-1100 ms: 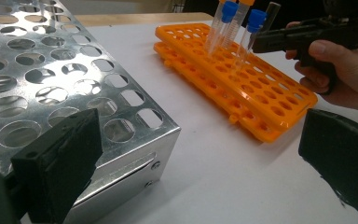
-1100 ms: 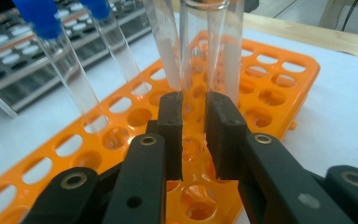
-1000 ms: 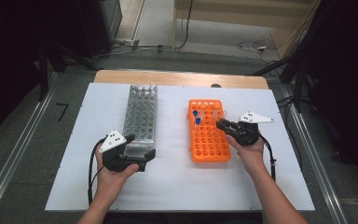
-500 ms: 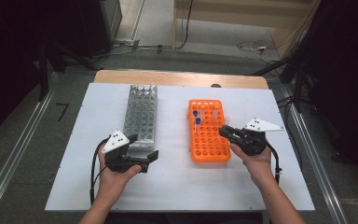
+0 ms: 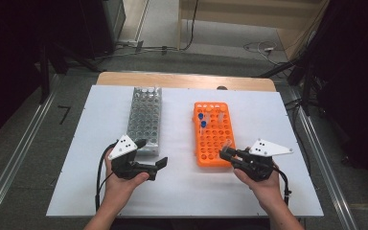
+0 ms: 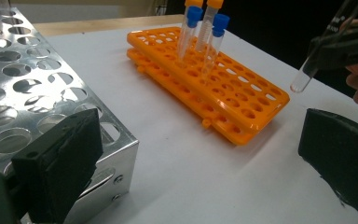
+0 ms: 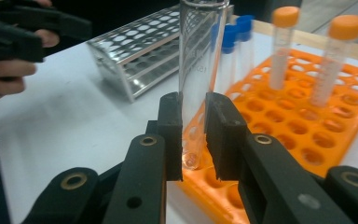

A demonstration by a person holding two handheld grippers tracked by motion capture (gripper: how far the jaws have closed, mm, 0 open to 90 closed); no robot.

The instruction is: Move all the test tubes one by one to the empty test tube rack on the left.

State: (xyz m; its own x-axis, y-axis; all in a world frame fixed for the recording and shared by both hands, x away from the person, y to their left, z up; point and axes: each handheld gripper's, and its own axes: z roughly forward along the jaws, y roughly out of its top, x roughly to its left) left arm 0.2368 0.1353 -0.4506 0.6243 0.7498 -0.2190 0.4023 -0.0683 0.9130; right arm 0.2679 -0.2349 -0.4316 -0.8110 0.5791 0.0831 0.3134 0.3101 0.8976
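My right gripper (image 5: 226,154) is shut on a clear, uncapped glass test tube (image 7: 200,56). It holds the tube upright just above the near right corner of the orange rack (image 5: 213,139). In the left gripper view the same tube (image 6: 314,60) hangs beyond the rack's end, clear of its holes. Two blue-capped tubes (image 5: 201,120) and two orange-capped tubes (image 7: 284,46) stand at the orange rack's far end. My left gripper (image 5: 152,153) is open with nothing between its jaws, which straddle the near right corner of the metal rack (image 5: 146,117).
Both racks sit side by side on a white board (image 5: 182,191) over a wooden table. Bare board lies between the racks and along the near edge. Dark equipment and cables lie on the floor beyond the far side.
The right gripper has drawn back toward the person with the glass tube, from beside the orange rack's middle to its near end. The left gripper has hardly moved.
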